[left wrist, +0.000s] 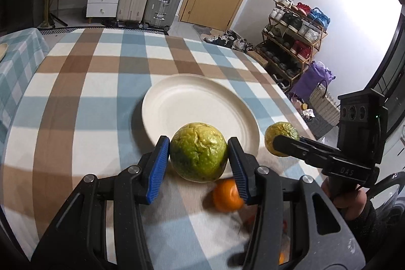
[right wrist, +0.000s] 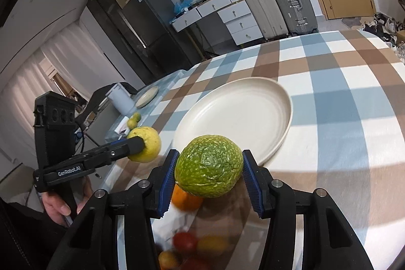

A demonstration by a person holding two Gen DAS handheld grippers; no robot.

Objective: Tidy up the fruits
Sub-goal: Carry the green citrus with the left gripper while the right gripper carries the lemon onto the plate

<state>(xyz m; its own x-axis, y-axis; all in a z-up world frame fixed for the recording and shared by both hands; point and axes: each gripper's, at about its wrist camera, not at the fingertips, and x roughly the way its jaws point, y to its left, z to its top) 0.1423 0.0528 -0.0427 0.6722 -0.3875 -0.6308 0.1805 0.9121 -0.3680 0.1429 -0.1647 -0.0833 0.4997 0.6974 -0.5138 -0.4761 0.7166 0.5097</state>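
My left gripper (left wrist: 198, 143) is shut on a wrinkled yellow-green fruit (left wrist: 198, 156), held above the near rim of a white plate (left wrist: 192, 98). In the right wrist view the same gripper (right wrist: 138, 143) shows at the left with its fruit (right wrist: 149, 148). My right gripper (right wrist: 210, 156) is shut on a green speckled fruit (right wrist: 208, 168), just short of the plate (right wrist: 235, 115). The left wrist view shows it at the right (left wrist: 281, 143), clamped on that fruit (left wrist: 281, 132). An orange (left wrist: 226, 195) lies on the checked cloth below both grippers.
Small red (right wrist: 184, 242) and yellow (right wrist: 212, 246) fruits lie blurred near the table's front. A second small plate (right wrist: 148, 96), two little limes (right wrist: 134, 120) and a white container (right wrist: 120, 99) sit on the side table at the left. Suitcases and a shoe rack stand beyond the table.
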